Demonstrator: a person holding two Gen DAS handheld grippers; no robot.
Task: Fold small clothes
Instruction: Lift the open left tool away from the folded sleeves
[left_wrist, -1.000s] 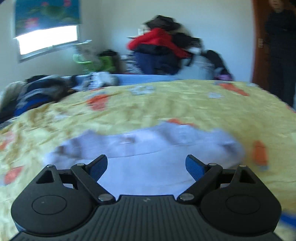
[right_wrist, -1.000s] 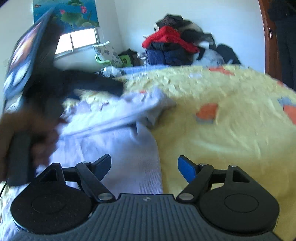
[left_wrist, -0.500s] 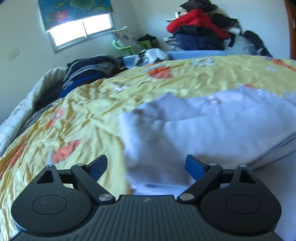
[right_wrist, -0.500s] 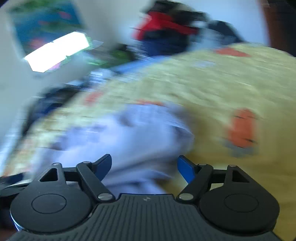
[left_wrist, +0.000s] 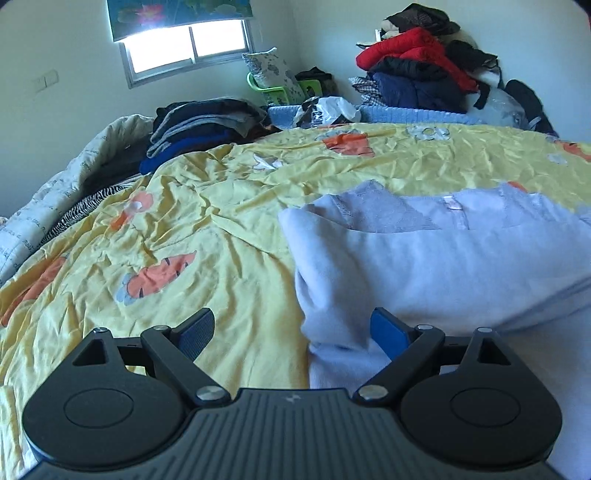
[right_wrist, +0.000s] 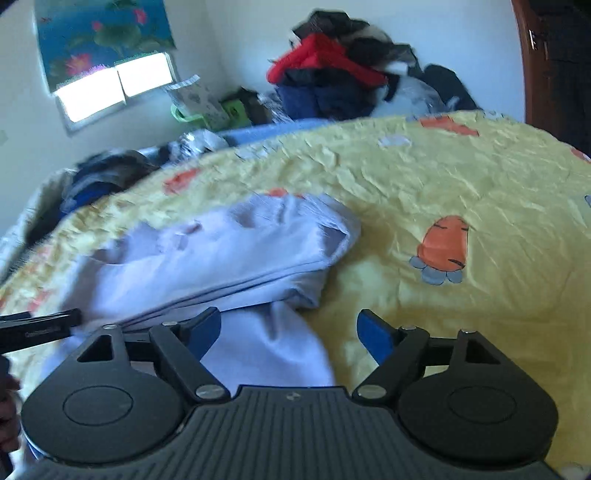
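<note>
A pale lilac garment (left_wrist: 443, 258) lies partly folded on the yellow bedspread (left_wrist: 184, 229), its top part doubled over the lower part. My left gripper (left_wrist: 291, 325) is open at the garment's left edge; that edge lies loose between the fingers, closer to the right one. In the right wrist view the garment (right_wrist: 221, 254) shows its right folded corner. My right gripper (right_wrist: 290, 323) hovers low over it with its jaws opening; a lower flap of cloth lies between them, not pinched. The left gripper's black tip (right_wrist: 40, 326) pokes in from the left edge.
Jackets and clothes are heaped (left_wrist: 417, 74) at the back right, with a stack of dark folded clothes (left_wrist: 199, 122) at the back left. A green basket (left_wrist: 277, 88) sits under the window. A white quilt (left_wrist: 37, 221) edges the bed's left side. A person (right_wrist: 561, 55) stands by the door.
My left gripper has swung from the middle of the garment to its left edge and dropped a little. The left hand no longer crosses the right wrist view. The right gripper shifted along the garment's right side.
</note>
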